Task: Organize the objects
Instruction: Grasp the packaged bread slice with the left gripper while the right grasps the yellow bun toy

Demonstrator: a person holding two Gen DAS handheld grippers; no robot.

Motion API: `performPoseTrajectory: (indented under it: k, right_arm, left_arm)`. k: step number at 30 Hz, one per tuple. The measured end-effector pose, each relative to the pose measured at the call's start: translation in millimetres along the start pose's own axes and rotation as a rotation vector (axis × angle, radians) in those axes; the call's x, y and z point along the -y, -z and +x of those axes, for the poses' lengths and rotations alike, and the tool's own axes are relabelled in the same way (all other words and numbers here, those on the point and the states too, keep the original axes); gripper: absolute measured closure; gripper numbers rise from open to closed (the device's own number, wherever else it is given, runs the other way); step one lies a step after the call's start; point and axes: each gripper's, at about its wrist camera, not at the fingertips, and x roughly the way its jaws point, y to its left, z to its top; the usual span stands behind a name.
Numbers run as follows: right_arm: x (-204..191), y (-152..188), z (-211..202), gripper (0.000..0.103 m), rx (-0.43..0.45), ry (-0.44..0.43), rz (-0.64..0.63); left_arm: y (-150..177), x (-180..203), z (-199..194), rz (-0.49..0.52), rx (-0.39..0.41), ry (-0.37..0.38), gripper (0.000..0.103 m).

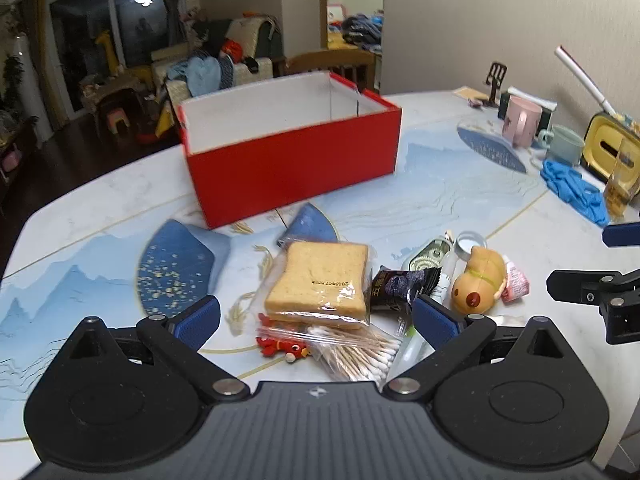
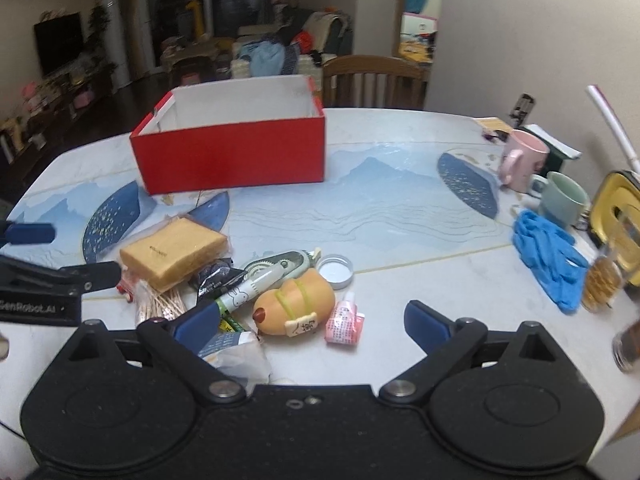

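An open red box (image 1: pixel 292 160) (image 2: pixel 232 152), white inside and empty as far as I can see, stands at the back of the table. In front of it lies a pile: bagged bread (image 1: pixel 318 282) (image 2: pixel 174 254), a bag of cotton swabs (image 1: pixel 356 354) (image 2: pixel 158 304), a small red toy (image 1: pixel 282 348), a dark snack packet (image 1: pixel 396 286) (image 2: pixel 216 276), a correction tape (image 2: pixel 280 262), a metal lid (image 2: pixel 335 271), a hot-dog toy (image 1: pixel 478 280) (image 2: pixel 294 300) and a pink sachet (image 2: pixel 345 322). My left gripper (image 1: pixel 316 322) hovers open over the bread and swabs. My right gripper (image 2: pixel 310 322) hovers open over the hot-dog toy.
At the right stand a pink mug (image 2: pixel 522 160), a green mug (image 2: pixel 562 198), blue gloves (image 2: pixel 550 256), a yellow tissue box (image 1: pixel 610 148) and a glass (image 2: pixel 602 284). A wooden chair (image 2: pixel 374 80) is behind the table. A wrapped packet (image 2: pixel 236 354) lies near my right gripper's left finger.
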Motion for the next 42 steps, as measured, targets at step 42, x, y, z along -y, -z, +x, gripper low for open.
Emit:
performPoseTrajectory:
  k: [42]
  right_arm:
    - [0, -4, 99, 0.032, -0.127, -0.226, -0.299]
  left_arm:
    - [-33, -3, 128, -0.045, -0.271, -0.027, 0.030]
